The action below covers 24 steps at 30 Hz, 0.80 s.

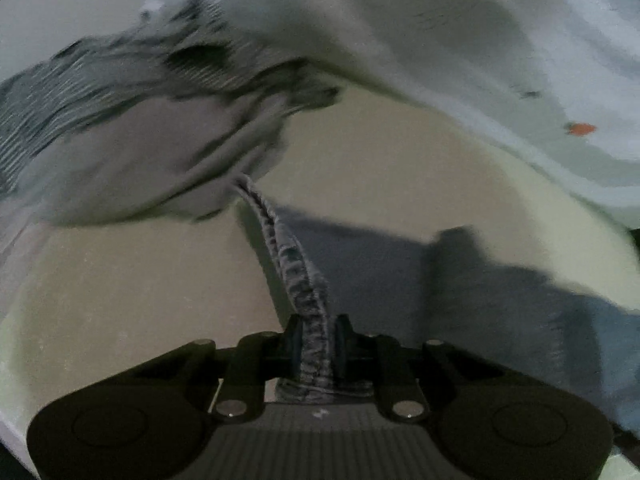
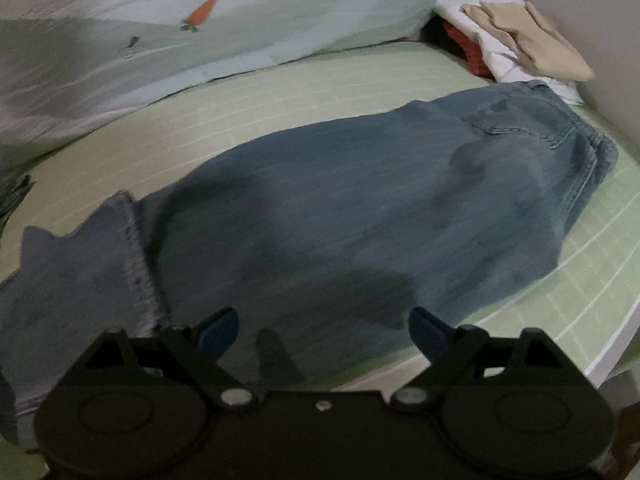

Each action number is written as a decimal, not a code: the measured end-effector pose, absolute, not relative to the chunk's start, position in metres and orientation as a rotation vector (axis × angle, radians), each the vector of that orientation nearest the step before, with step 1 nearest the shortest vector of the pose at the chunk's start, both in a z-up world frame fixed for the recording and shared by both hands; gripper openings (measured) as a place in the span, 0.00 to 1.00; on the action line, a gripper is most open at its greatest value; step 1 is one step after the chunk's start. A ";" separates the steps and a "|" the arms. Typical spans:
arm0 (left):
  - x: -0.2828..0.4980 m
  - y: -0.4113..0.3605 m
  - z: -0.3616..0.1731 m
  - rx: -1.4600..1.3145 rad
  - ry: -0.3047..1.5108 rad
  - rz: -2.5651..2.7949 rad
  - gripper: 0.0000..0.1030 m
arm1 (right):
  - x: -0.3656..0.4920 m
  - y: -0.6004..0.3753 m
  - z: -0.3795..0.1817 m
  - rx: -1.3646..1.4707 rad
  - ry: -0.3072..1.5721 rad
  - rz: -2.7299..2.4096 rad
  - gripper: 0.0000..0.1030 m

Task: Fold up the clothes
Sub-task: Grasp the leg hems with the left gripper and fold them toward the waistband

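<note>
Left tool (image 1: 316, 344) is clamped on a denim hem (image 1: 296, 276); the strip of fabric runs straight out from between its fingers and away from me, off the bed. Very blurred there, so I can't tell how much cloth hangs beyond it.

Right tool (image 2: 323, 330) has its fingers spread wide, gripping nothing, hanging just above the near end of the jeans (image 2: 360, 208).

Jeans lie flat on the green bed (image 2: 560, 280). Long axis runs from near-left to far-right: a hem (image 2: 132, 256) at near left, beside the right tool, waistband and back pocket at far right. The waist end sits just short of a stack of folded clothes (image 2: 516, 40) in the far-right corner. A carrot-print quilt (image 2: 160, 20) is bunched along the far side.

What matters, as I read it: the fold goes along that axis, leg end toward waist. Right tool is nearer the free hem, slightly to its left. I'd close on it, then carry both hems far-right together, stopping short of the stack.
</note>
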<state>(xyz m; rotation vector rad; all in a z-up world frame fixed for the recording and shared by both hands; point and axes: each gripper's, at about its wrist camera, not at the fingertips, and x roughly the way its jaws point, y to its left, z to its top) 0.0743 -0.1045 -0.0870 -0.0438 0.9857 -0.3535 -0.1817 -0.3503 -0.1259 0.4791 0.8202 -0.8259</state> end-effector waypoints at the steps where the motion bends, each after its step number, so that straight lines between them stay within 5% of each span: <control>1: 0.069 -0.117 -0.081 -0.047 0.966 -0.375 0.18 | -0.186 -0.360 -0.125 0.481 0.822 -0.826 0.90; 8: 0.009 -0.240 -0.059 0.074 0.889 -0.563 0.18 | -0.221 -0.430 -0.104 0.409 0.821 -0.806 0.90; 18: -0.056 -0.348 -0.136 0.224 1.022 -0.383 0.26 | -0.282 -0.519 -0.111 0.316 0.893 -0.764 0.90; 22: -0.058 -0.353 -0.137 0.158 1.068 -0.363 0.63 | -0.303 -0.549 -0.117 0.357 0.912 -0.781 0.90; 24: -0.066 -0.360 -0.137 0.170 1.071 -0.370 0.72 | -0.310 -0.562 -0.118 0.381 0.900 -0.797 0.90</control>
